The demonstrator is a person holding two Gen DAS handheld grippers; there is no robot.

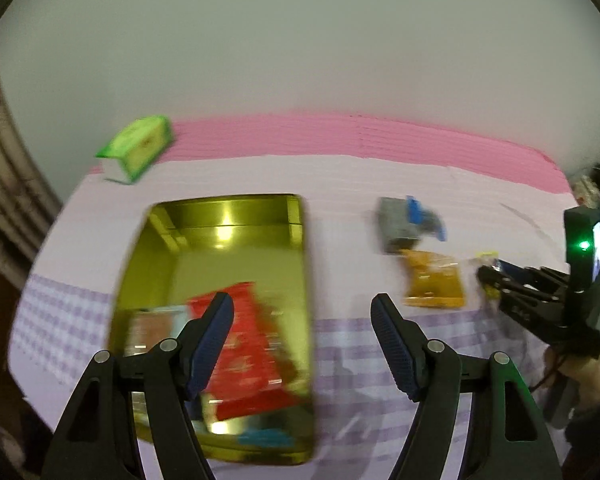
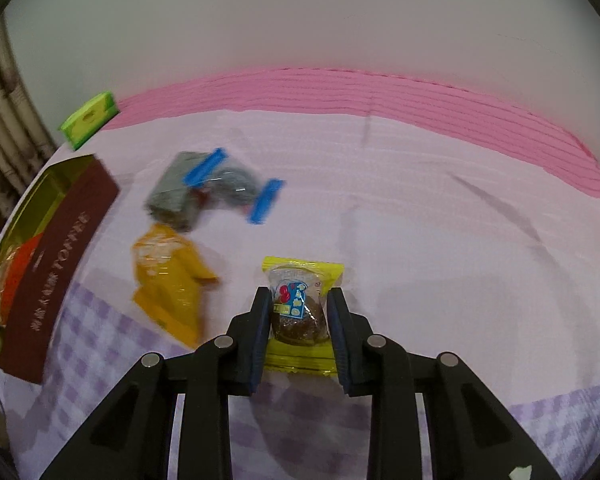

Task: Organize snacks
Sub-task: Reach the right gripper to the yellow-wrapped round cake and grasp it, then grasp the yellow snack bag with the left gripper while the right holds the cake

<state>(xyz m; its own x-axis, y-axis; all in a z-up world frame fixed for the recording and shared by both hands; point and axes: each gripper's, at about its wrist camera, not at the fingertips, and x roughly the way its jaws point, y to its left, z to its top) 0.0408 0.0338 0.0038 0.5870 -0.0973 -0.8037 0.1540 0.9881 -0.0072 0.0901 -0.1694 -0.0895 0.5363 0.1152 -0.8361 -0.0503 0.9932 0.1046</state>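
A gold tin (image 1: pixel 236 224) lies open on the cloth with a red packet (image 1: pixel 248 344) and other snacks inside. My left gripper (image 1: pixel 302 312) hangs open over the tin's right rim, nothing between its fingers. To the right lie an orange packet (image 1: pixel 434 280) and a grey pack with blue clips (image 1: pixel 404 220). My right gripper (image 2: pixel 298 304) is shut on a yellow-edged clear snack packet (image 2: pixel 300 304), pads pressing both sides. In the right wrist view the orange packet (image 2: pixel 172 280), the grey pack (image 2: pixel 180 192) and the tin's brown side (image 2: pixel 56 268) lie to the left.
A green box (image 1: pixel 138 148) stands at the back left, also the green box (image 2: pixel 88 118) in the right wrist view. A pink band (image 2: pixel 380 92) runs along the table's far edge by a pale wall. The right gripper's body and a hand (image 1: pixel 580 364) show at the left view's right edge.
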